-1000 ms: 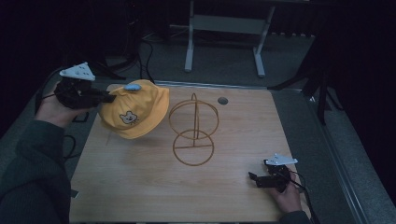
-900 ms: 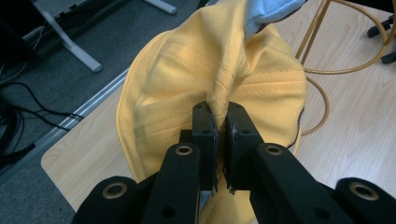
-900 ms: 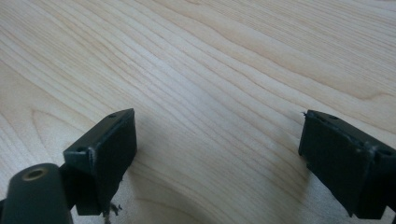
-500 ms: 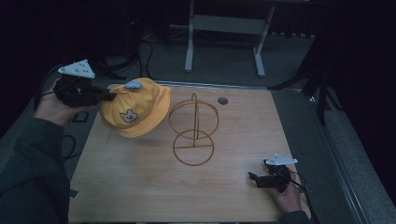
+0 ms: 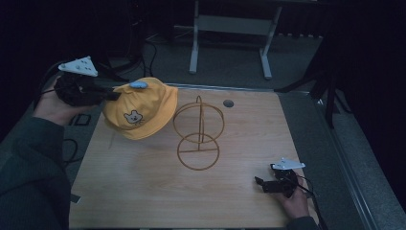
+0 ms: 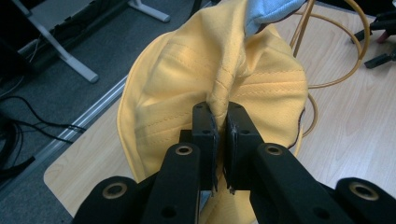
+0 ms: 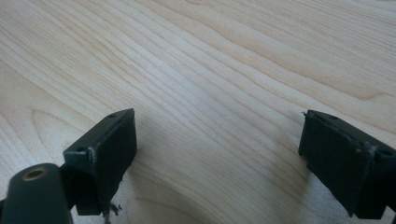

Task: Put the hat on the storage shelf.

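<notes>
A yellow bucket hat [image 5: 141, 112] with a bear patch and a light blue tag [image 5: 139, 85] hangs just above the back left corner of the wooden table [image 5: 143, 191]. My left gripper [image 5: 117, 94] comes in level from the left, shut on the hat. In the left gripper view the gripper [image 6: 220, 116] pinches a raised fold of the hat's fabric [image 6: 224, 70]. A gold wire stand [image 5: 198, 132], a ring base with an upright hoop, sits mid-table just right of the hat. My right gripper [image 5: 261, 184] rests at the front right, and its view shows the gripper [image 7: 217, 149] open over bare wood.
A small round grommet [image 5: 228, 103] lies in the tabletop behind the wire stand. A grey metal frame [image 5: 230, 28] stands on the floor beyond the table. Cables [image 5: 72, 143] run along the floor at the left. A metal rail [image 5: 335, 143] borders the table's right side.
My left hand with the hat has lifted very slightly. The right hand has stayed put.
</notes>
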`<action>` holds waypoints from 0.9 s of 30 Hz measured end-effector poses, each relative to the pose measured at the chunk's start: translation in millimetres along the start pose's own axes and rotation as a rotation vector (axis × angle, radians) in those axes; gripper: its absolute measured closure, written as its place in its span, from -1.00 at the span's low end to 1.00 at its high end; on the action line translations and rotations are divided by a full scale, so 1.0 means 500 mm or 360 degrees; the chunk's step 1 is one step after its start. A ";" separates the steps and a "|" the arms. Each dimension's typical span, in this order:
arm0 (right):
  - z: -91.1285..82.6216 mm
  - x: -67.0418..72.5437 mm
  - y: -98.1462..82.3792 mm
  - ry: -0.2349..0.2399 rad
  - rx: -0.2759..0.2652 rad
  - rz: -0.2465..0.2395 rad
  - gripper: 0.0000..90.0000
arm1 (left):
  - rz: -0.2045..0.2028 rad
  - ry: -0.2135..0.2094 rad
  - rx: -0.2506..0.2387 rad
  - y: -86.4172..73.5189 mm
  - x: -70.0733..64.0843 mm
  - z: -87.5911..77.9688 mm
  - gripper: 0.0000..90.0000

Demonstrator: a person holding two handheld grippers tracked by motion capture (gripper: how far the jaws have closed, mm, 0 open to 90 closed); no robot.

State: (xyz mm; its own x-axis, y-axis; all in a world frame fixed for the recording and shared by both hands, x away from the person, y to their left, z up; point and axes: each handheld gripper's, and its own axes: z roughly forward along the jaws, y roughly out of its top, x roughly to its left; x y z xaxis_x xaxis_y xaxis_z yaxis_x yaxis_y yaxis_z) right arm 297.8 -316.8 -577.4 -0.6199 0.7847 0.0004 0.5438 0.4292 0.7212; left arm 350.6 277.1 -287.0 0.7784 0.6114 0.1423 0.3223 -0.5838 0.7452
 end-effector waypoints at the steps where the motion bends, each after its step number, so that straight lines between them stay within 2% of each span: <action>1: 0.000 0.000 0.000 0.0000 0.0000 0.0000 -0.75 | 0.0005 -0.0001 0.0001 0.002 0.000 -0.001 0.87; 12: 0.000 0.000 0.000 0.0000 0.0000 0.0000 -0.75 | 0.0028 -0.0014 -0.0023 0.020 -0.005 -0.009 0.87; 27: 0.000 0.000 0.000 0.0000 0.0000 0.0001 -0.75 | 0.0083 -0.0064 -0.0046 0.058 -0.017 0.000 0.87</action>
State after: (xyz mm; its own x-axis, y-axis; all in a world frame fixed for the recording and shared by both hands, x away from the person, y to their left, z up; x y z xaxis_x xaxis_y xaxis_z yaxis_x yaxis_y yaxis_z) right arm 297.8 -316.7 -577.4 -0.6195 0.7850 0.0005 0.5441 0.4289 0.7211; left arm 353.2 254.9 -266.5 0.8149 0.5583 0.1557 0.2654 -0.5983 0.7560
